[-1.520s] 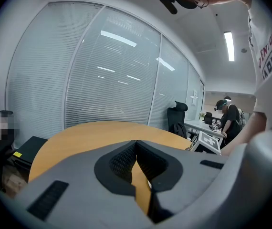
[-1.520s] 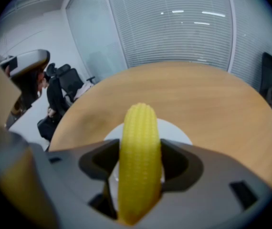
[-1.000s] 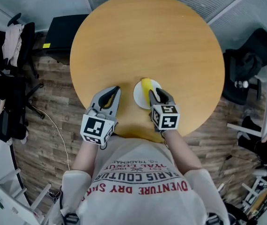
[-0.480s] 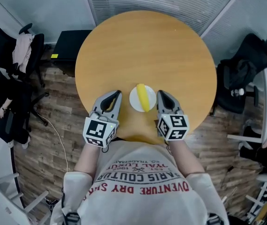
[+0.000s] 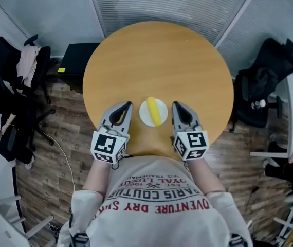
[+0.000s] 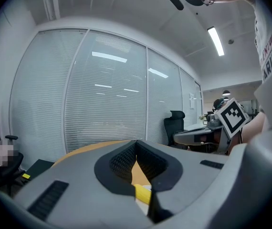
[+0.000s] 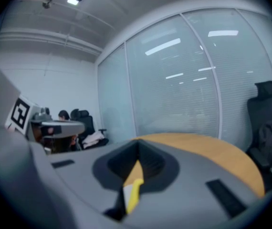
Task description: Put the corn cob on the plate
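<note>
Upside down on the shirt (image 5: 157, 199), in red and grey: "PARIS COUTUR", "DRY", perhaps "ADVENTURE". On the white plate (image 5: 145, 118) on the round table (image 5: 157, 55), the corn cob (image 5: 152, 110). Either side of the plate, left gripper (image 5: 126, 106) and right gripper (image 5: 176, 105), jaws together, empty. A second ago, right gripper over the cob; now drawn back beside the plate.

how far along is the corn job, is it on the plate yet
Done: the corn cob lies on the plate. In hand: nothing. The left hand-held gripper and right hand-held gripper are both shut and empty, one on either side of the plate, apart from it. Left: nothing that shows.
</note>
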A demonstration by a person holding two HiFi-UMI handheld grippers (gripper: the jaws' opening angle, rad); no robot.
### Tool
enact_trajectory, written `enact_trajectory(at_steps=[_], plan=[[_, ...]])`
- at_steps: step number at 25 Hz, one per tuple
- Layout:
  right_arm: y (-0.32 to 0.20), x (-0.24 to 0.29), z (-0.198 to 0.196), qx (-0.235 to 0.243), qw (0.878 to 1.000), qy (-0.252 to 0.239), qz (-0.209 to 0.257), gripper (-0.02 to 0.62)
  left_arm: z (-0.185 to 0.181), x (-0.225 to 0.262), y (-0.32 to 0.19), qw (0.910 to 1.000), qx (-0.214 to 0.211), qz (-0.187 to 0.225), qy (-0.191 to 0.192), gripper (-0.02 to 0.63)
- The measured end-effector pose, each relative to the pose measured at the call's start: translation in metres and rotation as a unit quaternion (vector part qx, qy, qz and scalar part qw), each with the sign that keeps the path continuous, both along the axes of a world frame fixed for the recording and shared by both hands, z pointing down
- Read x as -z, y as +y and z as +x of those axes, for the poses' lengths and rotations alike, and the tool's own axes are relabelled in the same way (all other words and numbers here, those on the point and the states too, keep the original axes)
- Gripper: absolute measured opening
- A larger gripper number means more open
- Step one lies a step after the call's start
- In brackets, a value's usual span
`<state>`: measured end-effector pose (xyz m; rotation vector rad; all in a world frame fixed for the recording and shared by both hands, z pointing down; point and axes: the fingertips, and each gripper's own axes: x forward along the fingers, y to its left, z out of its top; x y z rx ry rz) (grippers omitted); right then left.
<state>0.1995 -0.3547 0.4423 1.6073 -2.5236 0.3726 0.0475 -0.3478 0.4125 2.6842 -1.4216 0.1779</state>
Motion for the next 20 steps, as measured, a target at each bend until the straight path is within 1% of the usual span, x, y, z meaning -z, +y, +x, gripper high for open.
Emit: enact_trajectory(at_steps=[8,15,20], plan=[[0.0026,0.0006,0.0025,0.007,1.0,0.007,0.003,0.028,0.0043,0.0036,-0.0012,1.0,0.0,0.005,0.004,0.035],[0.0002,0.0068,0.0045,0.009,1.0,0.008,0.012,0.028,0.0039,0.0039,-0.0024,1.0,0.006,0.001,0.004,0.035],[0.0003,0.0031,0.005,0.007,1.0,0.007,0.008,0.028,0.0032,0.002,-0.0018,1.0,0.008,-0.003,0.004,0.035]])
